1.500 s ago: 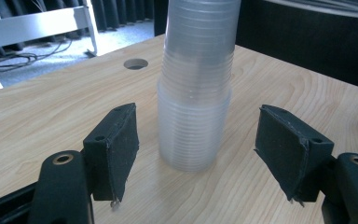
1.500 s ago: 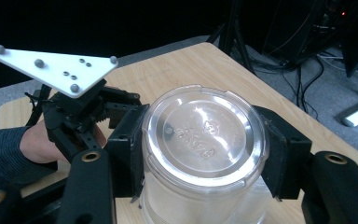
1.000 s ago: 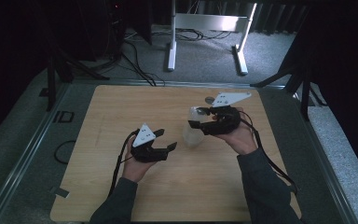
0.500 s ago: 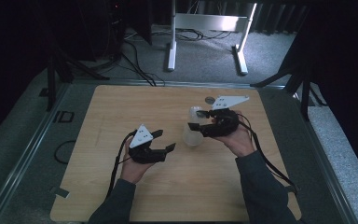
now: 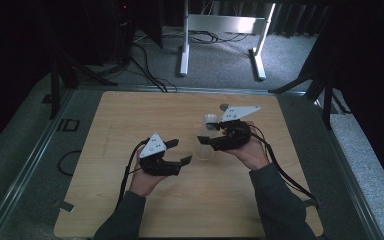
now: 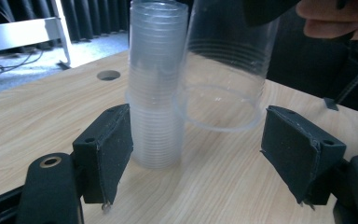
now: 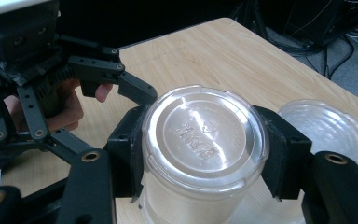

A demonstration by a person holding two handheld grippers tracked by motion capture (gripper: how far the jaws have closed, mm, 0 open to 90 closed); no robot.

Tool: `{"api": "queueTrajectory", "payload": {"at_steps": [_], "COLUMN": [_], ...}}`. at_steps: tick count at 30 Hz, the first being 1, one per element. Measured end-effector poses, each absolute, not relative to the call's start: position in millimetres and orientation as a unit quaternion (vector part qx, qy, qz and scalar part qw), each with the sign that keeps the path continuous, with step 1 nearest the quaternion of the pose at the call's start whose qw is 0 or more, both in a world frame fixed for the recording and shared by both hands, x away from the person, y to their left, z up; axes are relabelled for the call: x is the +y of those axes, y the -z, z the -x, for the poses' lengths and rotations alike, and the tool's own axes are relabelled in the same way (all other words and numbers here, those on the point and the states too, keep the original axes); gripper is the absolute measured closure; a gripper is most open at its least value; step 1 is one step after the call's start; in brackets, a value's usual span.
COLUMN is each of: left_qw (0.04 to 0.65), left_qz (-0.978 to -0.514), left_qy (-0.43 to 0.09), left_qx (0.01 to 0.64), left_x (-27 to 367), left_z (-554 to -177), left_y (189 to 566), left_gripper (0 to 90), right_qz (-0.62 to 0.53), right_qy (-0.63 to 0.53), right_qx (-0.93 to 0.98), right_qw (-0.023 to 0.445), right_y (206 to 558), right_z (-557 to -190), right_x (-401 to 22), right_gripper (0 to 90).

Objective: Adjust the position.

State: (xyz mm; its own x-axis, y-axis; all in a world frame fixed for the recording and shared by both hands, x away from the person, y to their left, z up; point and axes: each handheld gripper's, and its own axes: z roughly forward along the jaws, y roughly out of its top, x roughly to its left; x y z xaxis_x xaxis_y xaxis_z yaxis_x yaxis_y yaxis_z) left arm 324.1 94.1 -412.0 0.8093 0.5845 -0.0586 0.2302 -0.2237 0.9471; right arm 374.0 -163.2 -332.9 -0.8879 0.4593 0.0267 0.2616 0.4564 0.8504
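The right tongs (image 7: 200, 154) pinch a single clear plastic cup (image 7: 204, 140) held upside down, their pads pressed against its wall just below the base, which faces the right gripper view; in the left gripper view that cup (image 6: 226, 70) hangs tilted above the wood with its open rim lowest; the left tongs (image 6: 198, 154) stand spread, their jaws having just been opening, and no pad touches anything, though the stack of clear cups (image 6: 157, 84) stands upright on the bench (image 5: 130, 120) just beyond them, close to one pad; stack and lifted cup are side by side, nearly touching; seen from above, the left tongs (image 5: 180, 152) and right tongs (image 5: 205, 134) meet near the middle of the bench, slightly toward its right edge, with the stack (image 5: 209, 122) behind them toward the far edge; a round hole (image 6: 108, 75) is cut in the wood farther off.
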Motion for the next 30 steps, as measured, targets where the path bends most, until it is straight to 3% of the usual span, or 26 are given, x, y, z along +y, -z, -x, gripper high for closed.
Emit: {"api": "queueTrajectory", "payload": {"at_steps": [19,30], "left_qw": [0.559,0.562], "left_qz": [-0.783,-0.784], "left_qy": [-0.133,-0.127], "left_qx": [0.237,0.231], "left_x": [68.2,56.7], "left_z": [-336.8,-344.0], "left_y": [407.5,412.1], "left_gripper": [17.3,17.5], "right_qz": [-0.206,-0.206], "right_qy": [-0.489,-0.497], "right_qx": [0.844,0.840], "right_qw": [0.078,0.069], "right_y": [335.1,334.6], "right_z": [-370.2,-369.8], "right_x": [-159.1,-159.1], "right_gripper": [41.0,41.0]}}
